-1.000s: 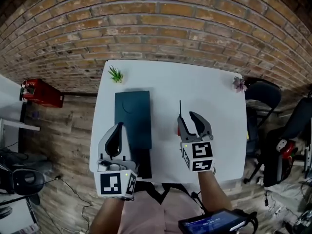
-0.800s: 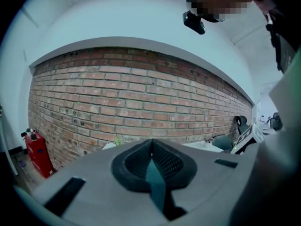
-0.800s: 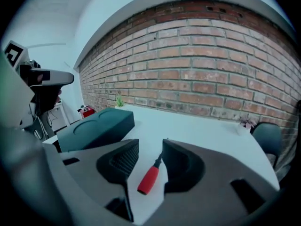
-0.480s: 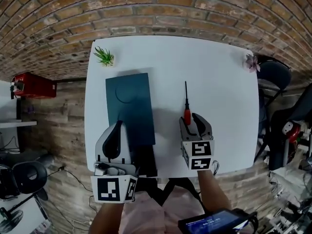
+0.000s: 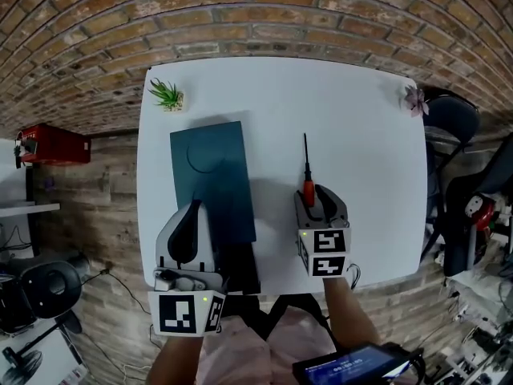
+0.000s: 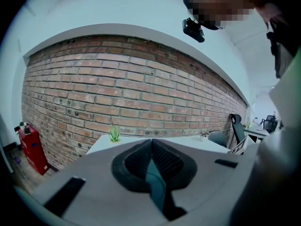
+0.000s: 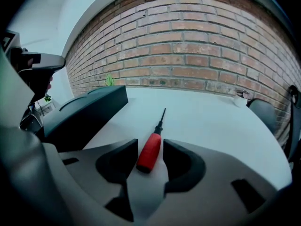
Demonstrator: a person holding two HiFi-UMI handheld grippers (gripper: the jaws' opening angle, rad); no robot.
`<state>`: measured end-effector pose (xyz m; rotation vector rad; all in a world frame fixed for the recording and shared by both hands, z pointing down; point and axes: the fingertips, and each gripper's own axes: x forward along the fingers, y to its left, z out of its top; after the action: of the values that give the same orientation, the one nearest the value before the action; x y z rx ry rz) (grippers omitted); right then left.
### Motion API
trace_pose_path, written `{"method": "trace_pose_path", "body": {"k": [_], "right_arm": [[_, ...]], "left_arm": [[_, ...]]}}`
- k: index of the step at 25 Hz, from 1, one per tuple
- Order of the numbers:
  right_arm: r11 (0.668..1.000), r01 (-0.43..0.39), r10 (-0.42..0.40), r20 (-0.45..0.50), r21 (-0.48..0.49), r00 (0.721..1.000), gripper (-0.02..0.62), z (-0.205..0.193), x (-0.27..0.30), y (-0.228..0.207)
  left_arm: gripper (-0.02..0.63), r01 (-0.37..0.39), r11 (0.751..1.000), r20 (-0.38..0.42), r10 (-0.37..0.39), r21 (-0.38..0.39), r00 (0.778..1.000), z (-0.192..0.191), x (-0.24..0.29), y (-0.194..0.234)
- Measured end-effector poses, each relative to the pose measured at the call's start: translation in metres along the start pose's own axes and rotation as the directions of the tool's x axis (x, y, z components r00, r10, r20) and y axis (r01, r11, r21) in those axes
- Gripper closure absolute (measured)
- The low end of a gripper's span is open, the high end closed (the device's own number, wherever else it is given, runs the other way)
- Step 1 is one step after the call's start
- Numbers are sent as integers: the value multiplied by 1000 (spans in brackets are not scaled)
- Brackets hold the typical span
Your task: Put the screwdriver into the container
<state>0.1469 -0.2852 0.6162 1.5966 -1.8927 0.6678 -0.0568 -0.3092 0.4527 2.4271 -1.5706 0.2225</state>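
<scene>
A screwdriver with a red handle and a thin black shaft lies on the white table, shaft pointing toward the brick wall. My right gripper is open, with a jaw on each side of the handle and a gap showing on both sides. The dark teal container is a long flat box left of the screwdriver, also seen in the right gripper view. My left gripper hovers over the container's near end, its pads shut together with nothing between them.
A small green plant stands at the table's far left corner and a small flower pot at the far right corner. A brick wall runs behind the table. An office chair stands to the right, and a red box sits on the floor to the left.
The right gripper has settled lower around the screwdriver, and the red handle now shows between its jaws. The head view has shifted. The left gripper has stayed over the container.
</scene>
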Motion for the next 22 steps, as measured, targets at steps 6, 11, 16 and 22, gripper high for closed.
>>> {"method": "trace_pose_path", "body": {"k": [6, 11, 16, 22], "right_arm": [[1000, 3, -3, -33, 0, 999, 439, -1, 3, 0], [999, -31, 32, -48, 11, 998, 464, -3, 4, 2], [998, -54, 55, -58, 12, 997, 484, -3, -1, -2], [997, -71, 71, 5, -8, 997, 485, 23, -21, -6]], "left_arm": [[594, -2, 1000, 0, 2, 5, 1000, 2, 1, 2], [594, -8, 1000, 10, 8, 14, 1000, 7, -1, -1], [594, -26, 999, 21, 26, 22, 999, 11, -6, -4], [594, -60, 998, 64, 58, 27, 996, 27, -16, -12]]}}
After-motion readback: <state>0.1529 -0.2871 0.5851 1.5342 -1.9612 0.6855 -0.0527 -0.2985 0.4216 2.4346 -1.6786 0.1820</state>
